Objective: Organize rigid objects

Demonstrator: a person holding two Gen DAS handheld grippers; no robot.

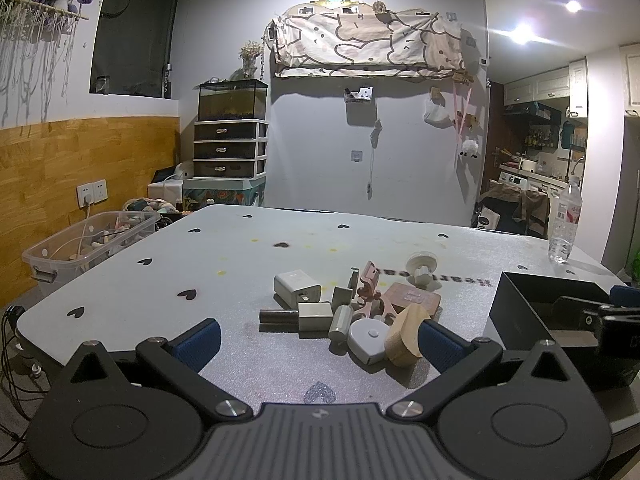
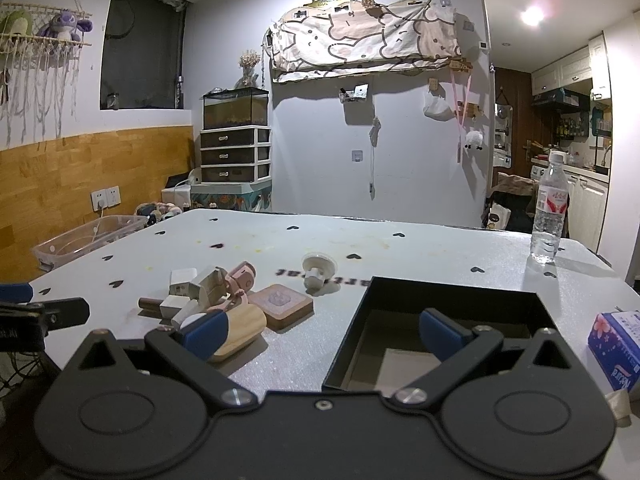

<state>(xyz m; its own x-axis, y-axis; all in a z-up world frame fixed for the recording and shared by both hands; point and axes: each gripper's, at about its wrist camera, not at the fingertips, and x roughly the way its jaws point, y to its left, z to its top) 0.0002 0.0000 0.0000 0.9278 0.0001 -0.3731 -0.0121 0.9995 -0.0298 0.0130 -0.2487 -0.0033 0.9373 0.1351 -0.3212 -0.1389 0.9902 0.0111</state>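
Note:
A pile of small rigid objects lies mid-table: a white charger [image 1: 297, 287], a pale wooden block [image 1: 406, 334], a white tape measure [image 1: 368, 339], a pink gadget [image 1: 370, 288], a square wooden coaster [image 1: 412, 300] and a white suction cup [image 1: 422, 266]. A black open box [image 1: 536, 308] stands to the right. My left gripper [image 1: 318, 340] is open and empty, just before the pile. My right gripper [image 2: 322, 334] is open and empty, straddling the near left wall of the box [image 2: 452, 320]. The wooden block [image 2: 240, 330] and coaster [image 2: 280, 304] lie left of it.
A water bottle [image 2: 550, 212] stands at the table's far right. A blue tissue pack [image 2: 618, 346] lies at the right edge. A clear plastic bin [image 1: 92, 240] sits off the table's left side. The table cover [image 1: 240, 248] has black heart marks.

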